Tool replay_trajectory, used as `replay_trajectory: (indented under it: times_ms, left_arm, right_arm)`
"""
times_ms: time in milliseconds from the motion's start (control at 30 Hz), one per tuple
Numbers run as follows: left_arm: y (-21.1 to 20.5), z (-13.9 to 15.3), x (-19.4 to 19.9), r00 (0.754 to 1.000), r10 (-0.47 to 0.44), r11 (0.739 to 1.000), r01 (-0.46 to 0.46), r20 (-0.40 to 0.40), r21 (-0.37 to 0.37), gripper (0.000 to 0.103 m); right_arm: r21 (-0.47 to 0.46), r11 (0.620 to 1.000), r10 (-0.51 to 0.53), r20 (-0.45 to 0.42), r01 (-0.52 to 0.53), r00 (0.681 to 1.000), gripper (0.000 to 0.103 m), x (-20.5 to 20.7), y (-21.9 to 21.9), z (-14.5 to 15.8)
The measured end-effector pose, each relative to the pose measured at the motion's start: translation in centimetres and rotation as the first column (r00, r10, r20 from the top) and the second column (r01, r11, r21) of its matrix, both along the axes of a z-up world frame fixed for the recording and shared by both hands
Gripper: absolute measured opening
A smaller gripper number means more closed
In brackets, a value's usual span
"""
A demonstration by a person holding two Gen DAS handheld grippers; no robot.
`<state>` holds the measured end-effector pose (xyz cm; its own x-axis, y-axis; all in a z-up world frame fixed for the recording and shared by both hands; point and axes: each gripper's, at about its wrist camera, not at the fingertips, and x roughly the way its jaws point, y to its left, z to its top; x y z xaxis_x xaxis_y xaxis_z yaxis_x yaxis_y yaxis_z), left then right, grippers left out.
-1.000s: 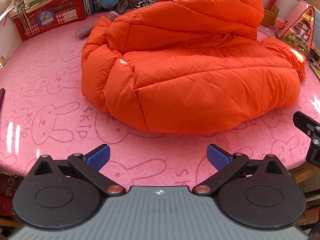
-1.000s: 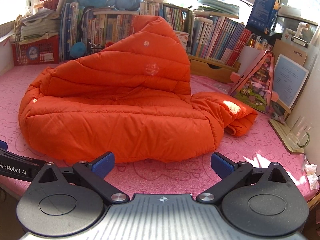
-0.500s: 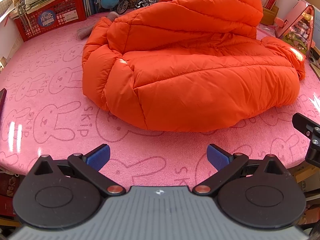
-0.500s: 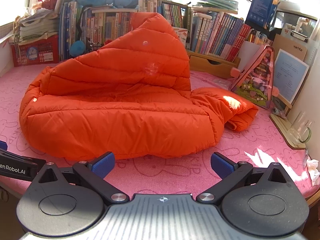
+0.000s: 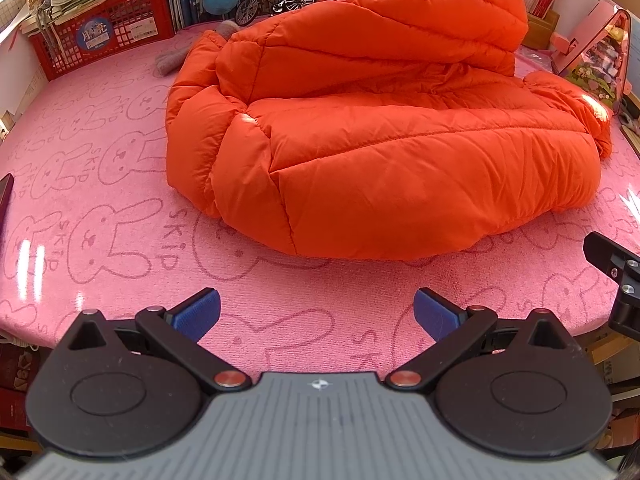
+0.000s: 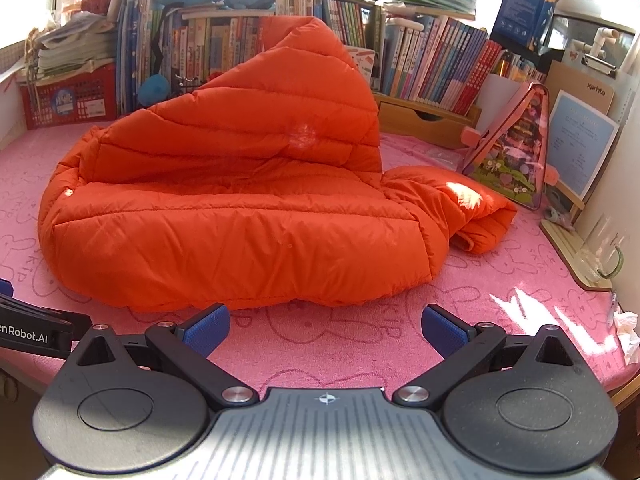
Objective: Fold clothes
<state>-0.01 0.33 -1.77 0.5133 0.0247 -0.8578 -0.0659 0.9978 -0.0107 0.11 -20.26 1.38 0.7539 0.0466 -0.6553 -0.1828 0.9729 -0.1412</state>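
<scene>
A: So, where is the orange down jacket (image 5: 400, 152) placed?

B: It is laid in a puffy heap on the pink rabbit-print cloth (image 5: 120, 184), near the middle of the table. One part is raised up against the row of books (image 6: 432, 68), and a sleeve (image 6: 468, 208) is stretched toward the triangular pink toy (image 6: 516, 148).

A: And how are the tools held?

B: The left gripper (image 5: 316, 312) is spread wide and nothing is pinched. The same is seen for the right gripper (image 6: 326, 326). Both are kept over the near table edge, apart from the jacket hem.

A: Is free room seen?

B: Yes. A strip of bare cloth is left before the hem, and a wider area is open on the left side, toward the red basket (image 5: 104, 36).
</scene>
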Motion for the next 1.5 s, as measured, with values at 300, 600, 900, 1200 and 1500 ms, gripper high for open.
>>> replay_trajectory:
  times_ms: [300,600,900,1200,1500]
  left_arm:
    - [0.9,0.0,0.4,1.0,0.022,1.0,-0.022,0.006,0.0,0.103]
    - [3.7,1.0,2.3,0.995,0.086,0.996,-0.087,0.05,0.024,0.103]
    - [5.9,1.1,3.6,0.989,0.137,0.99,-0.139,0.058,0.02,0.103]
    - [8.4,1.5,3.2,0.979,0.197,0.98,-0.199,0.062,0.03,0.103]
    - [8.1,4.7,5.5,0.97,0.179,0.983,-0.183,0.164,0.009,0.103]
  right_arm:
    - [-0.013,1.0,0.001,-0.008,-0.001,1.0,0.103,0.4,0.1,-0.4]
    - [-0.006,0.999,0.038,0.082,-0.038,0.996,0.103,5.5,0.7,2.8]
    - [0.072,0.993,0.084,0.155,-0.096,0.984,0.103,19.7,6.5,8.6]
    - [-0.02,0.999,-0.048,-0.061,0.047,0.997,0.026,28.3,8.0,2.1]
    - [-0.026,0.998,-0.063,-0.07,0.062,0.996,0.017,17.0,-3.9,-1.5]
